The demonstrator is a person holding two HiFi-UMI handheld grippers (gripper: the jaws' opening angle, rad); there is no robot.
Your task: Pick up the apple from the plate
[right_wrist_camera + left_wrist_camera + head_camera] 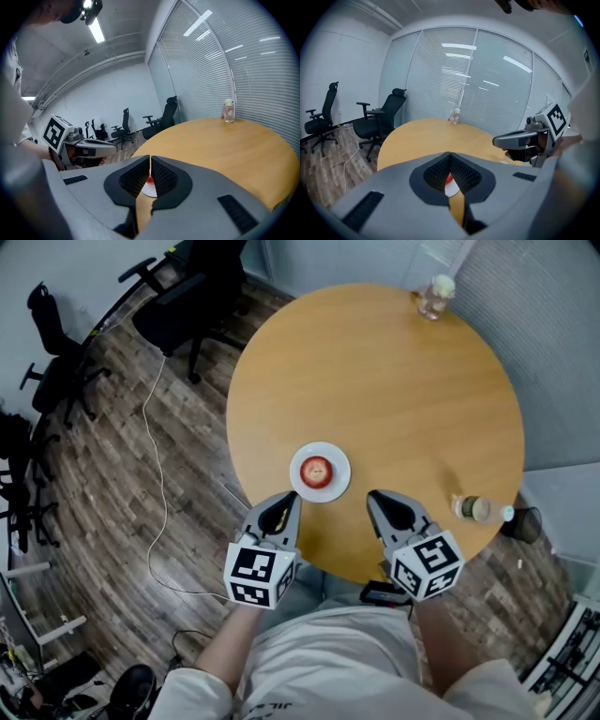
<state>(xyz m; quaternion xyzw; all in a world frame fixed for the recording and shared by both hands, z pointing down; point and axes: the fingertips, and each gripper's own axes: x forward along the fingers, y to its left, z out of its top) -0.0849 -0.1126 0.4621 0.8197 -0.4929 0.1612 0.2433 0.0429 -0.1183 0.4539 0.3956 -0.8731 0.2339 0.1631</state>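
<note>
A red apple (316, 469) sits on a small white plate (336, 486) near the front edge of a round wooden table (394, 381). My left gripper (292, 495) hangs just short of the plate's near left side, jaws shut and empty. My right gripper (372, 495) is level with it to the plate's right, also shut with nothing in it. In the left gripper view the shut jaws (450, 153) hide most of the apple (448, 178); the right gripper (499, 139) shows at the right. The right gripper view shows its own jaws (150, 158) closed over a sliver of apple (150, 179) and plate (150, 191).
A plastic bottle (476, 509) lies on the table's right edge, and a glass jar (435, 296) stands at its far side. Black office chairs (183, 306) and a white cable (159, 474) are on the wood floor to the left. Glass walls with blinds stand behind the table.
</note>
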